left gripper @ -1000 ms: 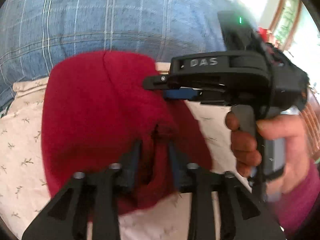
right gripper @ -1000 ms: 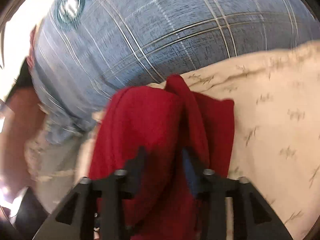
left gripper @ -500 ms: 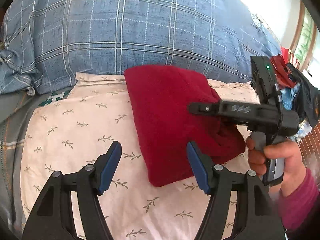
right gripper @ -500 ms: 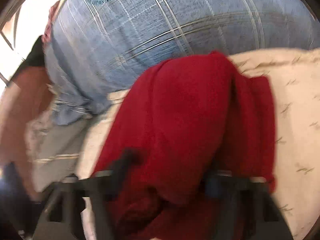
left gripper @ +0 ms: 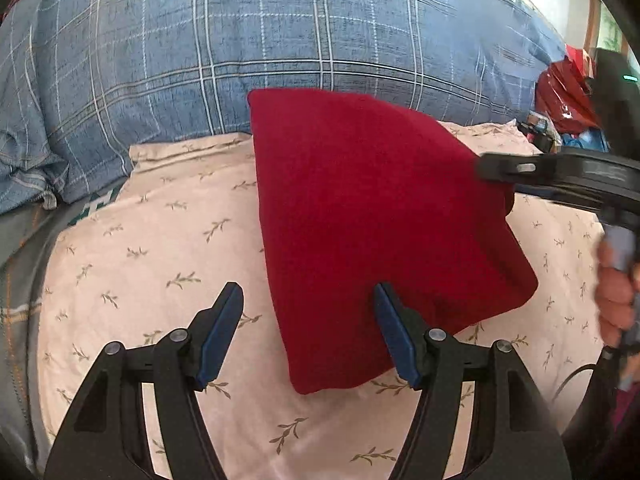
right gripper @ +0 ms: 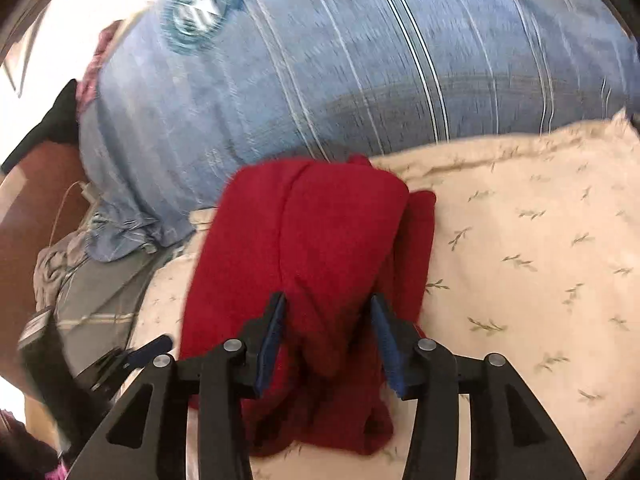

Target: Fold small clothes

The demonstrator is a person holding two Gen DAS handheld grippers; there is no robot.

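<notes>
A folded dark red garment [left gripper: 372, 216] lies on a cream sheet with a leaf print [left gripper: 152, 248]. My left gripper [left gripper: 308, 332] is open just above the garment's near left corner and holds nothing. The right gripper's body [left gripper: 560, 176] shows at the garment's right edge in the left wrist view. In the right wrist view my right gripper [right gripper: 328, 332] is open, with its fingers on either side of a raised fold of the red garment [right gripper: 316, 248]. The picture there is blurred.
A large blue plaid pillow [left gripper: 240, 40] lies behind the garment. Red and dark items [left gripper: 568, 96] are piled at the far right. A grey blanket [right gripper: 100, 292] and a brown wooden surface [right gripper: 32, 200] lie to the left in the right wrist view.
Both grippers opened and let go of the red garment. The left gripper pulled back from it. The garment now lies folded flat on the sheet.
</notes>
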